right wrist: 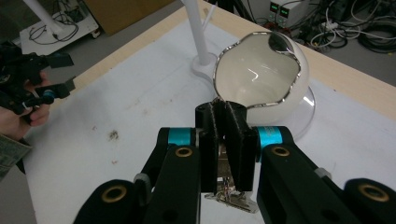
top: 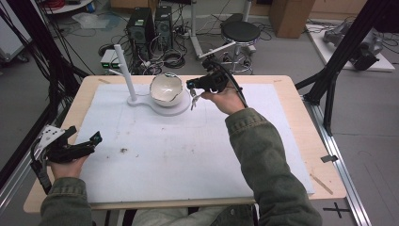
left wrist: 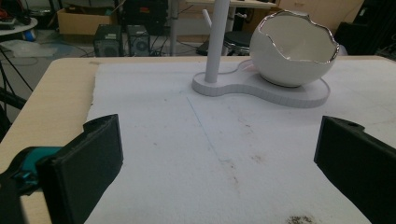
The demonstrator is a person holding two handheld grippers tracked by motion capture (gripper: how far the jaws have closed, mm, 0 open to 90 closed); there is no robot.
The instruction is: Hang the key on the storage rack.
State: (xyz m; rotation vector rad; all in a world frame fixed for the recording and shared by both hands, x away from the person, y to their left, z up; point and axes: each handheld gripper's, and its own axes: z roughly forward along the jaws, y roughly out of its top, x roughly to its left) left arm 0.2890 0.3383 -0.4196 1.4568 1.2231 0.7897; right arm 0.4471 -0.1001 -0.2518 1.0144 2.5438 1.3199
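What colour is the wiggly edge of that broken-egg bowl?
Shiny silver, on a white egg-shaped bowl; the left gripper view shows it best.

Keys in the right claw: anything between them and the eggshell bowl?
Nothing visible. The right claw is shut on the keys, which hang below it, right beside the bowl. The bowl's jagged rim faces the claw, its inside looks empty, and the stand's post stands off to the side.
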